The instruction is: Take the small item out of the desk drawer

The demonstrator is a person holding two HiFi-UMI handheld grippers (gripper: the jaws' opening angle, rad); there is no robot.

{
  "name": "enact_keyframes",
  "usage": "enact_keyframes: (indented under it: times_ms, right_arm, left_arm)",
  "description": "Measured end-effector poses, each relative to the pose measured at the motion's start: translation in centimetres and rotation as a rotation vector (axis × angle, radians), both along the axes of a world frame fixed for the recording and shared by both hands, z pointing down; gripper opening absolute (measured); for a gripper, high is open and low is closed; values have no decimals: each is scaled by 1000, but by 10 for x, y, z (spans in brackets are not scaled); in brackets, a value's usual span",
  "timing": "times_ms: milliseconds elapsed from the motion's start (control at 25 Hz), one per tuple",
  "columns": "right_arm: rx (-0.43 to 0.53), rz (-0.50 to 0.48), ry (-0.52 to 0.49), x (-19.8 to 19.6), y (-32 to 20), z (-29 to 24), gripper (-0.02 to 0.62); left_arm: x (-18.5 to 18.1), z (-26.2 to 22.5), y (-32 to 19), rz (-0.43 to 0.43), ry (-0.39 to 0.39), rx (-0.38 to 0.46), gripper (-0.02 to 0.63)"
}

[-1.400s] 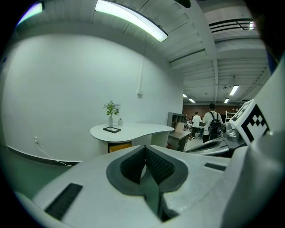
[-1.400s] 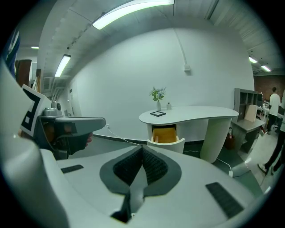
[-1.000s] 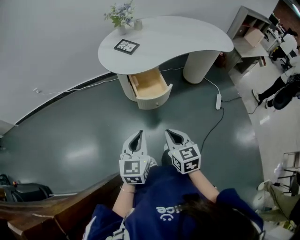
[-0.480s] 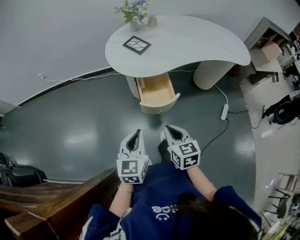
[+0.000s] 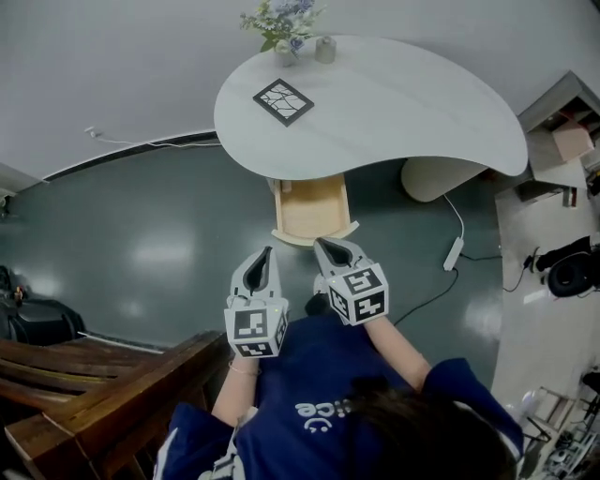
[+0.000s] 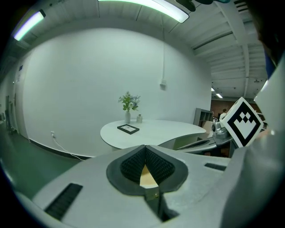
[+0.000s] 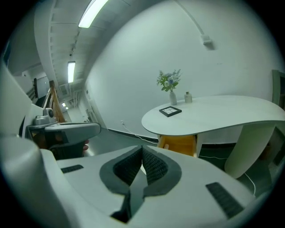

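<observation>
A white kidney-shaped desk (image 5: 412, 103) stands ahead, with its wooden drawer (image 5: 312, 208) pulled open toward me. I see no small item on the part of the drawer's floor that shows. My left gripper (image 5: 264, 253) is held shut and empty just short of the drawer's front, to its left. My right gripper (image 5: 324, 244) is also shut and empty, its tip over the drawer's front edge. In the left gripper view the shut pads (image 6: 144, 148) point at the desk (image 6: 156, 132). The right gripper view has its tip (image 7: 142, 150) aimed at the drawer (image 7: 180, 144).
On the desk are a vase of flowers (image 5: 281, 23), a small jar (image 5: 325, 49) and a black framed square (image 5: 283, 100). A power strip with cable (image 5: 453, 253) lies on the dark floor at right. Wooden furniture (image 5: 94, 375) is at my left, shelving (image 5: 562, 131) at far right.
The desk and open drawer have come much nearer as I walked toward them. Both grippers stay shut side by side and now reach the drawer's front.
</observation>
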State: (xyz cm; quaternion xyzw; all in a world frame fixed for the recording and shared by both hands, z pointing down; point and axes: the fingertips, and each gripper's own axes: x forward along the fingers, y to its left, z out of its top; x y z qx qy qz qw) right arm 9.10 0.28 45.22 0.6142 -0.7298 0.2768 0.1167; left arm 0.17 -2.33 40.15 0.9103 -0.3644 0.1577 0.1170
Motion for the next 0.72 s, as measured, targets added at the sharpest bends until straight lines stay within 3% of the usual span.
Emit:
enact_keyframes:
  times_ms: [320,720]
  right_arm:
    - [-62,-75,-28,39,-27,20,8]
    - [-113,-77,-47,51,-43,34,8]
  left_arm:
    - [29,9,-19,-110,-13,-16,5]
    - [35,16,-34,-145,-24,-50,4]
